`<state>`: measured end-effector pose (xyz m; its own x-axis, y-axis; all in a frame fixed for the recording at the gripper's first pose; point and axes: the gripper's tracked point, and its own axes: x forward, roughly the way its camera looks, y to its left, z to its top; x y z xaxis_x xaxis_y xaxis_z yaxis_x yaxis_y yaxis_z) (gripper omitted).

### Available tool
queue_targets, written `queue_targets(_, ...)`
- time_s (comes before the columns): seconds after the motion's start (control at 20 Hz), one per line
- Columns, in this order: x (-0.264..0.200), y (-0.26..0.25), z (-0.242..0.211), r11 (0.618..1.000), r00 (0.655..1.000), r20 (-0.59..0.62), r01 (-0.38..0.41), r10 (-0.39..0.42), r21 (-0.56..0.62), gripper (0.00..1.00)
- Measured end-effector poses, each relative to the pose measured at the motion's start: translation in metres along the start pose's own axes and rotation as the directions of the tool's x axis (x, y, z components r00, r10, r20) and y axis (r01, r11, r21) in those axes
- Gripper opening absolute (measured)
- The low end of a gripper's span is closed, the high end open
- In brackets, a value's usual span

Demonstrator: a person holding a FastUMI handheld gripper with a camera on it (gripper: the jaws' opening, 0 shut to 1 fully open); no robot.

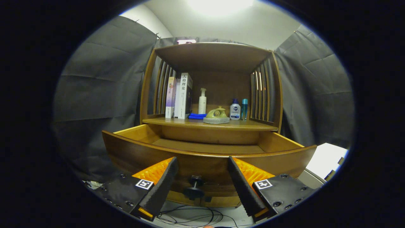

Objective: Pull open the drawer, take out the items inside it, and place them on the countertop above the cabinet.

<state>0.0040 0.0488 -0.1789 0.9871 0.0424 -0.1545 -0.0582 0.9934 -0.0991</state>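
Gripper point(202, 172) spread wide, holding nothing, both fingers point(164, 180) apart from the drawer front. Drawer point(208, 148) pulled well out of the wooden cabinet point(148, 95), its curved front panel stretching across just beyond the fingertips. Round dark knob point(194, 188) on that front panel, low at its middle, sitting in the gap between the two fingers, untouched by either. Visible part of the drawer floor bare wood; nearer part hidden behind the front panel, so contents there cannot be told.

Above the drawer, the countertop point(253, 126) with a roofed, slatted-sided alcove over it. Toward the left end of the countertop, a few books point(180, 95) standing upright against the left slats. Just right of them, near the back wall, a white pump bottle point(202, 101), upright. In front of it, a folded blue cloth point(196, 116) lying flat, close to the books. At the middle, near the front edge, a green ornament on a grey base point(216, 116), touching or just beside the cloth. Right of that, a small white bottle with a blue cap point(235, 110), and just beside it a slim teal bottle point(244, 109), both upright near the right slats.

Loose dark cables point(190, 218) on the floor below the cabinet, under the fingers.
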Motion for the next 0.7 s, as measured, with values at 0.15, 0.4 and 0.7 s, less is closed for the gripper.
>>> queue_targets(0.15, 0.001, 0.004, -0.001, 1.000, 1.000, 0.007, 0.003, -0.003, -0.020, 0.98)
queue_targets(0.4, 0.004, 0.004, 0.001, 1.000, 1.000, 0.006, 0.024, -0.024, -0.010, 0.98)
queue_targets(0.7, 0.014, -0.003, 0.002, 0.998, 0.998, -0.010, 0.066, -0.067, -0.014, 0.98)
